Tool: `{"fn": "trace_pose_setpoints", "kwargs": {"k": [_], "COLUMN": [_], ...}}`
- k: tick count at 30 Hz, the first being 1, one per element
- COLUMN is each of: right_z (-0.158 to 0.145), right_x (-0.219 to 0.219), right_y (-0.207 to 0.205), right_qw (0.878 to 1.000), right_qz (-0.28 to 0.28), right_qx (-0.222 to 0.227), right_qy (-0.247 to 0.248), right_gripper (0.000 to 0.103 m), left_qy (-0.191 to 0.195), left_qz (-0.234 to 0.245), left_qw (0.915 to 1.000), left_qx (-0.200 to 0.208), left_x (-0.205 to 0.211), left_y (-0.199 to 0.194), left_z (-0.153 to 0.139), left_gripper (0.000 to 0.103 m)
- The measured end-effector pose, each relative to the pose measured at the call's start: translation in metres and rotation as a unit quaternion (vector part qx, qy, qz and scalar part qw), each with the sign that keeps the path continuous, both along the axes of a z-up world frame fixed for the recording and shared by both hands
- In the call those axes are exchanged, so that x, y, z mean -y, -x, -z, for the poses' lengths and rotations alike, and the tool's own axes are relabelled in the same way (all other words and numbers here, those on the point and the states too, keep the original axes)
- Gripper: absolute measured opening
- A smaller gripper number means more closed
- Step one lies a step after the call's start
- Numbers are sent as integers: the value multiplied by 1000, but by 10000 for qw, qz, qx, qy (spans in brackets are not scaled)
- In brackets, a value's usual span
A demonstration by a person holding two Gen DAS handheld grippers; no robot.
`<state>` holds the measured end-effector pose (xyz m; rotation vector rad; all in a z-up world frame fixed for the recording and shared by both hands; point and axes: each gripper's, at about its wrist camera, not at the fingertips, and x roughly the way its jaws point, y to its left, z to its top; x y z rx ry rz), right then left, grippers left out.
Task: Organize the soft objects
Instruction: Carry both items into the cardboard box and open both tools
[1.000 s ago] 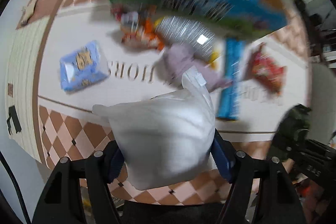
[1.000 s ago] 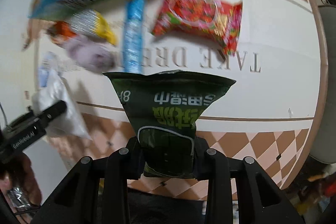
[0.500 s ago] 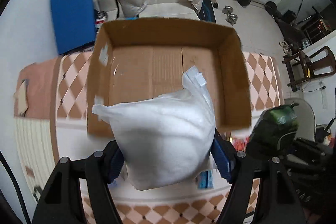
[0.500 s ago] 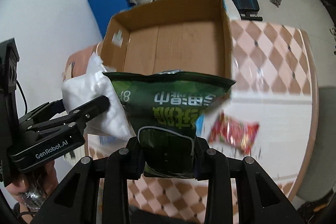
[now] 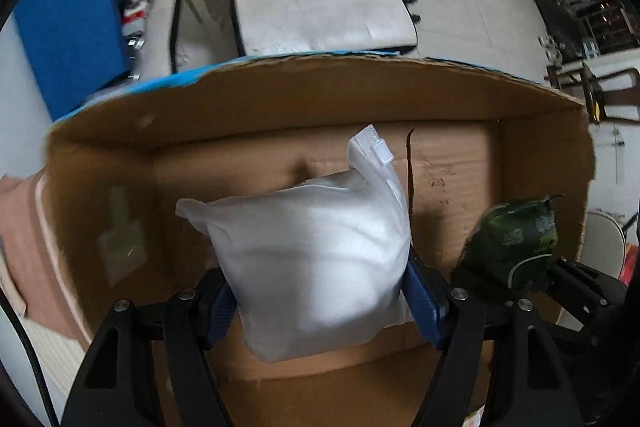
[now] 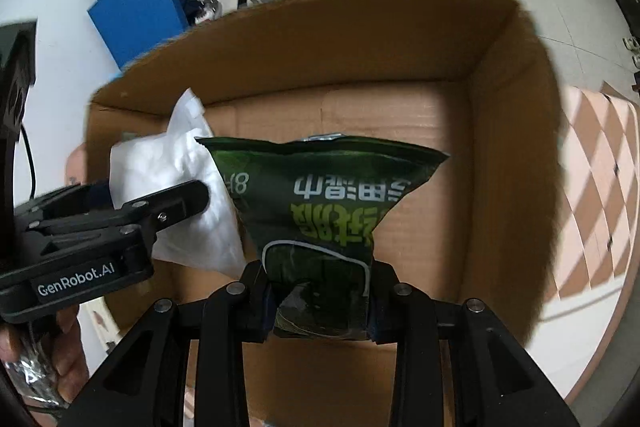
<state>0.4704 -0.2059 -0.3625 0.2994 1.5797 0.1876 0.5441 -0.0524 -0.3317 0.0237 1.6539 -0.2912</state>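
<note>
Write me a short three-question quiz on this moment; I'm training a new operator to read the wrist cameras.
1. True or false: the left claw is shut on the white bag.
2. What does the right claw hold? A) a red snack packet B) the dark green packet C) nothing
3. Fill in: both items hang over the open ____.

Key
1. True: its fingers press the bag from both sides.
2. B: the packet's lower end is pinched between the fingers.
3. Cardboard box: its bare floor shows beneath both, and nothing lies on the floor that shows.
</note>
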Motion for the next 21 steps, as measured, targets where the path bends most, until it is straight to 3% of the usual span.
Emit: {"fn": "trace_pose_setpoints", "kwargs": {"k": [3,14,16,18,20,21], "right_z": [15,19,14,9,-4,-9], "right_x": [0,-3,-4,-7,-5,-6], "right_y": [-13,-25,-26,-32,-31,-31], "right_qw": [9998,9992,9991,9991,9992,9991], "right_qz": [-89,-158,-220,-238,-242,-261], "right_qx": [-96,-285,-300,-264,-176,-155], "right_qy": [126,213,210,239,266,305], "right_gripper": [36,38,46,78,84,84], "left_qy": [62,-137,-80,-36,11,13], "left_qz": [180,424,314,276,274,251], "left_qw": [9993,9982,9986,9992,9995,9997], "left_qx": [-307,-392,-425,-302,-146,-61], "left_x": [7,15,12,8,3,0], "left_y": [-9,-13,-13,-12,-9,-8], "left_z": [17,24,20,11,-1,-8], "left_gripper": [72,80,81,84,99,100]}}
